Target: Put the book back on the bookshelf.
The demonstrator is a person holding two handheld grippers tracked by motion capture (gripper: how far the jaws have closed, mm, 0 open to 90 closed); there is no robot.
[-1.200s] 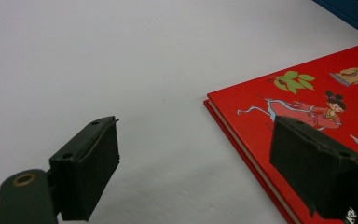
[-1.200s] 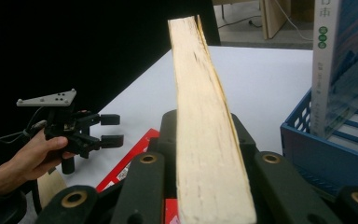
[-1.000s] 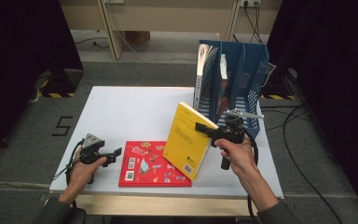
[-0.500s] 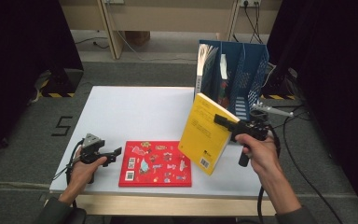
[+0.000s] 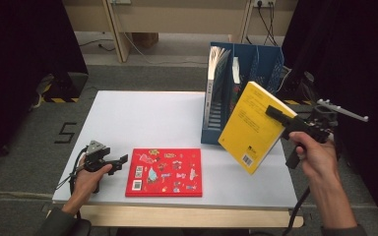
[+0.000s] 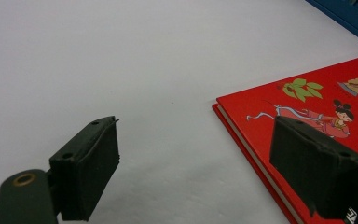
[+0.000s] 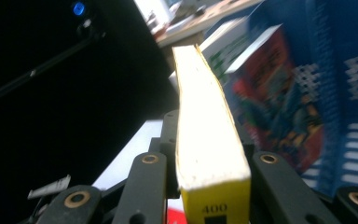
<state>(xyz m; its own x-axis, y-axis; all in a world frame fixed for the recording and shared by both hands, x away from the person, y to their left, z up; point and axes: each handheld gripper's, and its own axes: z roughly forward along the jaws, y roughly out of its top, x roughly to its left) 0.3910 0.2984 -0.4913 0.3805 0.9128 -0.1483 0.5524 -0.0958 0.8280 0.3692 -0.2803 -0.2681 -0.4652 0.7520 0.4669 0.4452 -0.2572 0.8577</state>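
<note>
Since the earlier frames, the yellow book (image 5: 256, 127) has travelled to the person's right and slightly away, from above the red book to a spot in front of the blue file rack. It is now held in the air, tilted, its upper corner leaning toward the rack and its lower corner hanging over the table's right front area without touching it. The right gripper (image 5: 281, 117) has its jaws closed on the book's right edge; in the right gripper view the book's pale page block (image 7: 207, 135) runs up between the two black jaws, clamped on both covers. The blue file rack (image 5: 256, 64) stands at the far right of the white table (image 5: 147, 118), just behind the raised book, with other books standing in its slots. A red book (image 5: 165, 172) with cartoon pictures lies flat near the front edge of the table, well apart from the yellow one. The left gripper (image 5: 119, 161) rests low at the front left, just beside the red book's left edge, its jaws spread wide and holding nothing; the left gripper view shows the red cover (image 6: 307, 107) near the right jaw.
</note>
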